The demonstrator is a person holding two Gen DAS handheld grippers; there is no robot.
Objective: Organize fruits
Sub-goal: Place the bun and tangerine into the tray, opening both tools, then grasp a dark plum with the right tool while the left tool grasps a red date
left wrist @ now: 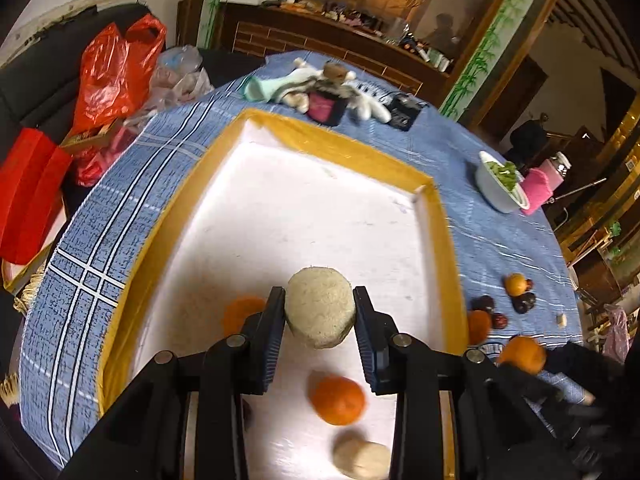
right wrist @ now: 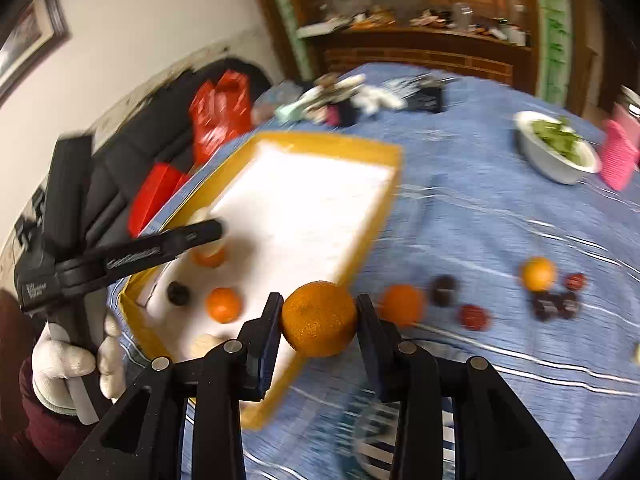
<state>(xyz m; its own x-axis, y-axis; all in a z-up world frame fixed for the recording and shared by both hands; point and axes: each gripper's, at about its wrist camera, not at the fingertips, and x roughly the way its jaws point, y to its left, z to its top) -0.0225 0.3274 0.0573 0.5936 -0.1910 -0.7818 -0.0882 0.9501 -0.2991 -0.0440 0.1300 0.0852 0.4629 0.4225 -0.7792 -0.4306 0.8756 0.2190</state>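
Clamped between my right gripper [right wrist: 318,318] pads, the orange [right wrist: 319,319] hangs over the near corner of the yellow-rimmed tray [right wrist: 394,152], whose white floor lies ahead and to the left. My left gripper [left wrist: 320,312] (already over that floor) grips a pale round fruit [left wrist: 319,307], so it looks the nearer to letting go.

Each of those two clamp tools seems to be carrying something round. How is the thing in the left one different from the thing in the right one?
The left gripper holds a pale beige fruit with a dull, speckled skin; the right gripper holds a bright orange with glossy, dimpled peel. The beige fruit hangs over the white floor of the yellow-rimmed tray, while the orange is at the tray's edge, partly over the blue tablecloth. Both are roundish and pinched between two fingers.
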